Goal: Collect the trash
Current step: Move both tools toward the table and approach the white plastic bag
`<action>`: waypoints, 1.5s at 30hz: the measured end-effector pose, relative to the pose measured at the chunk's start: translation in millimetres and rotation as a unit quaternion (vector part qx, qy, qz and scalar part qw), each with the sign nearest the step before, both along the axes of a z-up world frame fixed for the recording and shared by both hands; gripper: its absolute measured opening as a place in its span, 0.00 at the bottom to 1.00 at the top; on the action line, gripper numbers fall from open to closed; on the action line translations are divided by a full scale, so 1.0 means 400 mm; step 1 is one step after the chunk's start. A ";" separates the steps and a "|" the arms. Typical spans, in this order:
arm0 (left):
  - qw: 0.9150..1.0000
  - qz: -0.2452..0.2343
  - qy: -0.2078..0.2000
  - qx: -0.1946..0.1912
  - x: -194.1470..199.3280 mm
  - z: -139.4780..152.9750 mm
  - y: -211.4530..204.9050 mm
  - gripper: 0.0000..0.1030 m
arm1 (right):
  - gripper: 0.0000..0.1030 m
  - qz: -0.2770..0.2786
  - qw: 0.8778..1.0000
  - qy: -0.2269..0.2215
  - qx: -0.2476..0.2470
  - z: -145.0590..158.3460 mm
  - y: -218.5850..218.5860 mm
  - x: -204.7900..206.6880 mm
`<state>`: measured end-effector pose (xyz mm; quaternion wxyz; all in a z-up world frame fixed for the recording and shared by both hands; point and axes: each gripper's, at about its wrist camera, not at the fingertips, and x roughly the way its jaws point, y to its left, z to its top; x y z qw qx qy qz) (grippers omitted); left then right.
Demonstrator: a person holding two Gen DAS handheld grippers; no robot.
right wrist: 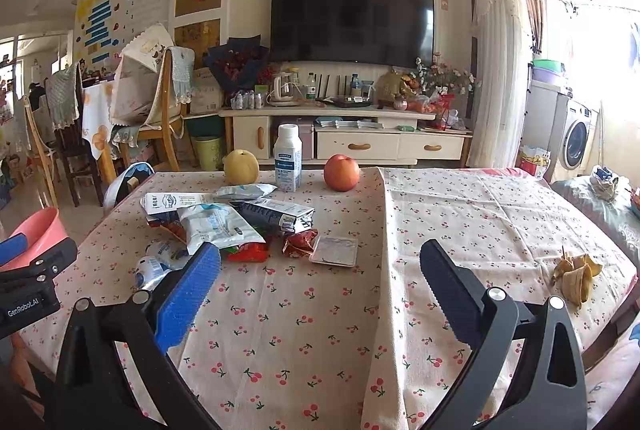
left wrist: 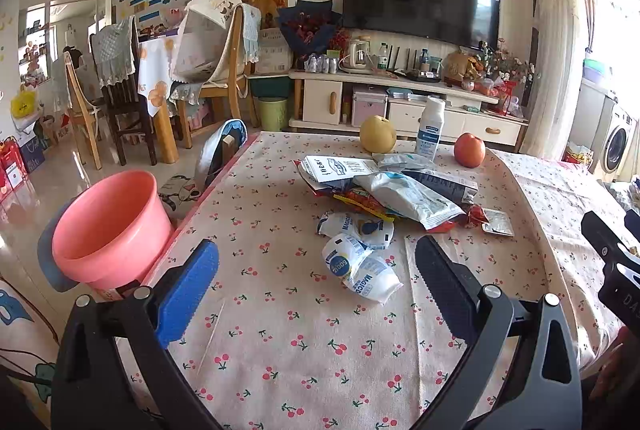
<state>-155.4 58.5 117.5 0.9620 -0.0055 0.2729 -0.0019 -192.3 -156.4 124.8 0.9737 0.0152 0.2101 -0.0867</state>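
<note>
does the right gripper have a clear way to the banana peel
Probably yes: the right gripper is open and empty, and only bare tablecloth lies between it and the banana peel off to its right.

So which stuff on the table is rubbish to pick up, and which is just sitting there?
For the job:
wrapper pile
crumpled white packets
banana peel
pink bucket

Just lying about:
pear
apple
white bottle, upright, maybe not empty

Heap of crumpled snack wrappers [left wrist: 384, 190] ahead of the left gripper, pink bucket [left wrist: 106, 230] off its left side, banana peel [right wrist: 576, 276] right of the right gripper.
</note>
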 end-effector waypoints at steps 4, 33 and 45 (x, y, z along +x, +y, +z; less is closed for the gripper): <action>1.000 0.001 -0.002 -0.002 0.000 0.001 -0.003 0.96 | 0.96 0.002 1.000 0.000 -0.005 -0.001 0.005 0.000; 1.000 -0.001 -0.010 -0.015 0.012 -0.008 0.000 0.96 | 0.96 0.004 1.000 0.006 -0.023 -0.014 0.008 0.014; 0.999 -0.016 -0.003 -0.029 0.021 -0.030 0.000 0.96 | 0.96 0.010 0.999 0.015 -0.031 -0.029 0.008 0.028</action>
